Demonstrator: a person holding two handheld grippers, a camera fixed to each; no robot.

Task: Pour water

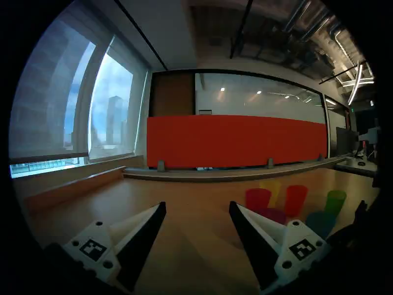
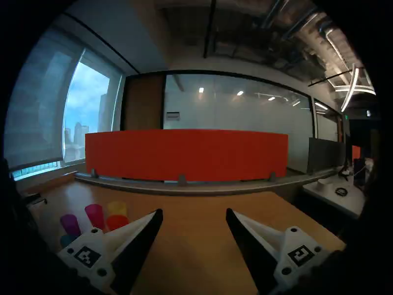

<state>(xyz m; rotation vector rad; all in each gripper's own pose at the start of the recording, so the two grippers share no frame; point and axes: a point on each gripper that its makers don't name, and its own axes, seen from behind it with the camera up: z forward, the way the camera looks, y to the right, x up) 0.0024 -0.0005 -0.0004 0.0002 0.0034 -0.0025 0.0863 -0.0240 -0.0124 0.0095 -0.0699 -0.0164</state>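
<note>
Left gripper view: the left tongs [image 1: 196, 216] are held level over the wooden counter [image 1: 196, 196], pointing at the orange divider [image 1: 236, 140]. They're spread wide with nothing in them. The coloured cups [image 1: 295, 199] stand upright in a bunch just past the right finger; can't tell if any hold water.

Right gripper view: the right tongs [image 2: 194, 221] are the same deal: level, wide open, empty. The coloured cups [image 2: 94, 214] are off behind the left finger.

Office, orange desk divider [image 1: 236, 141], glass partition wall [image 2: 236, 105], exposed ceiling pipes [image 1: 314, 24]
</note>
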